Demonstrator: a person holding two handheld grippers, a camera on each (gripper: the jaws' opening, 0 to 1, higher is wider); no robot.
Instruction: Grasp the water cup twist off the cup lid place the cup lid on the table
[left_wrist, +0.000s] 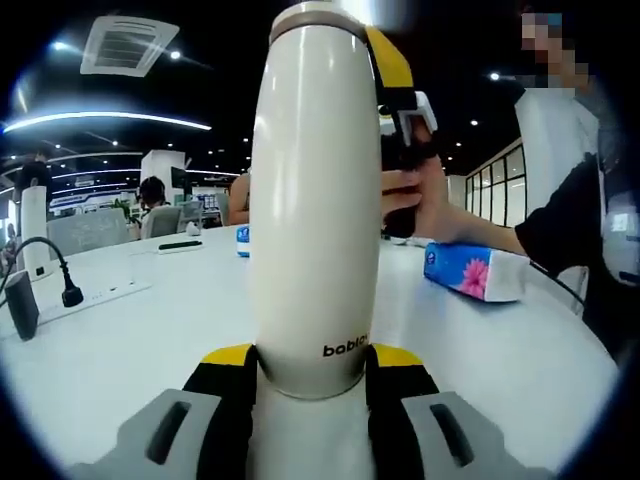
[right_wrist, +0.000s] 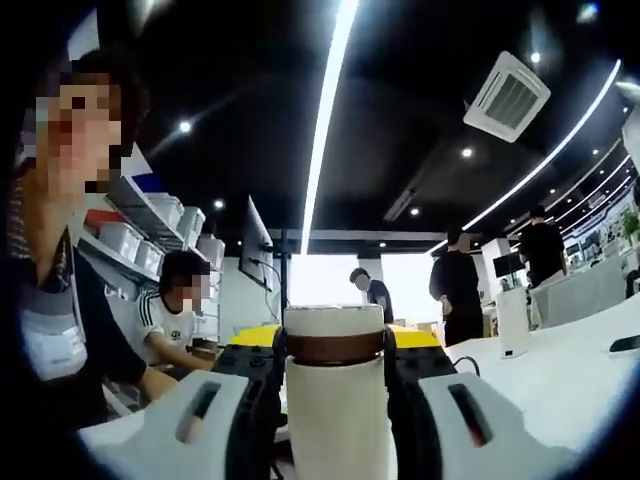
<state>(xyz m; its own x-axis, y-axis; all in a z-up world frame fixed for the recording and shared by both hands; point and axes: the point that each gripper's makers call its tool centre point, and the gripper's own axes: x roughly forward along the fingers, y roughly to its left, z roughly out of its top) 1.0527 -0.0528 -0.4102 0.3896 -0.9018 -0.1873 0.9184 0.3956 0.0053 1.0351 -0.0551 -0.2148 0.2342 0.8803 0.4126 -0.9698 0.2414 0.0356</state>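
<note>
Left gripper view first: the left gripper (left_wrist: 312, 375) comes up from the bottom with its yellow-tipped black jaws clamped on either side of the base of a tall cream-white insulated water cup (left_wrist: 315, 210), the kind with a smooth rounded body and small dark lettering near the bottom. The cup stands upright on the white worktop (left_wrist: 140, 340), close to the near edge. Up at the cup's top the right gripper (left_wrist: 392, 75) reaches in from the right, and a person's hand (left_wrist: 415, 190) is wrapped around its black handle. I can't really tell from here how its jaws sit on the cream cup lid (left_wrist: 318, 18), since the cup body hides most of it and the lid is cut off at the top. A blue tissue pack with a pink flower (left_wrist: 475, 270) lies on the worktop toward the right edge, behind the cup. A white power strip with a black plug (left_wrist: 85, 290) sits off near the left edge.

Right gripper view: the right gripper (right_wrist: 335, 375) has both jaws pressed against the lid (right_wrist: 335, 335), gripping it at the brown band where lid meets cup (right_wrist: 338, 425). The cup's lower part is cut off at the bottom.
</note>
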